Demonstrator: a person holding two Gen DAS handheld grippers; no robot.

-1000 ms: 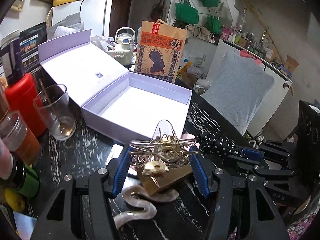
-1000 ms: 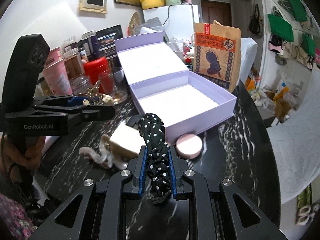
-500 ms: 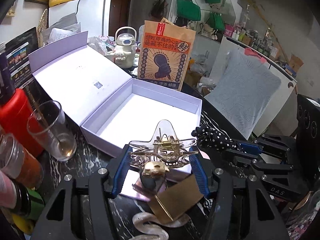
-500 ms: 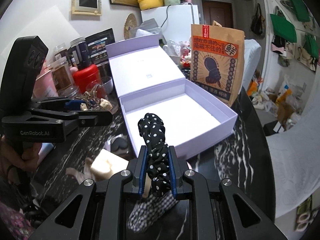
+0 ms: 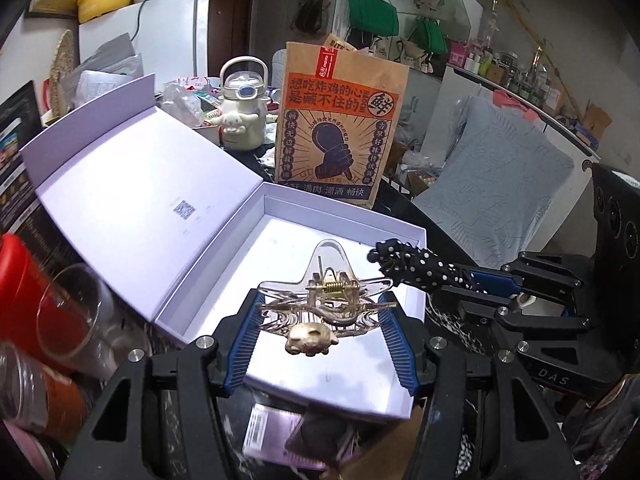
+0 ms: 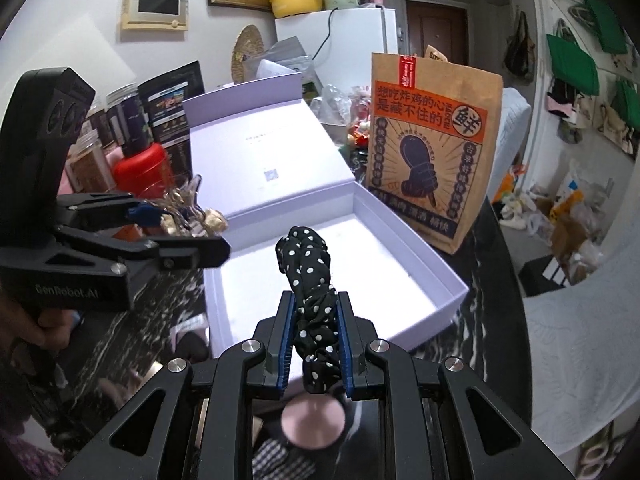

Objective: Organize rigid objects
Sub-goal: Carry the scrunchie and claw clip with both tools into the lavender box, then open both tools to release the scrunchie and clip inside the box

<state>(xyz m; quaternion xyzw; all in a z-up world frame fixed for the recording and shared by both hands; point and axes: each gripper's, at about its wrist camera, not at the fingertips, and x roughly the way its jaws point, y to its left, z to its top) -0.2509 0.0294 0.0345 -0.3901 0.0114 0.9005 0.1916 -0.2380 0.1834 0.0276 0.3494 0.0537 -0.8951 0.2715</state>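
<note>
My left gripper (image 5: 320,316) is shut on a clear, gold-trimmed hair claw clip (image 5: 322,300) with a small gold charm, held over the near edge of the open lilac box (image 5: 360,224). In the right wrist view that gripper (image 6: 188,220) sits at the left with the clip (image 6: 188,210). My right gripper (image 6: 314,312) is shut on a black polka-dot scrunchie (image 6: 310,276), raised above the box's (image 6: 424,248) near wall. The scrunchie (image 5: 416,266) pokes in from the right in the left wrist view. The box floor is bare.
The box lid (image 5: 132,196) lies open to the left. A brown paper bag (image 6: 434,152) stands behind the box. A drinking glass (image 5: 76,320), red canister (image 6: 140,168) and jars crowd the left. A pink round compact (image 6: 314,420) and checked cloth lie on the black marble table under my right gripper.
Both grippers have moved forward from the table's near side to the box, carrying the clip and scrunchie. The snake-shaped clip and gold block have dropped out of sight below.
</note>
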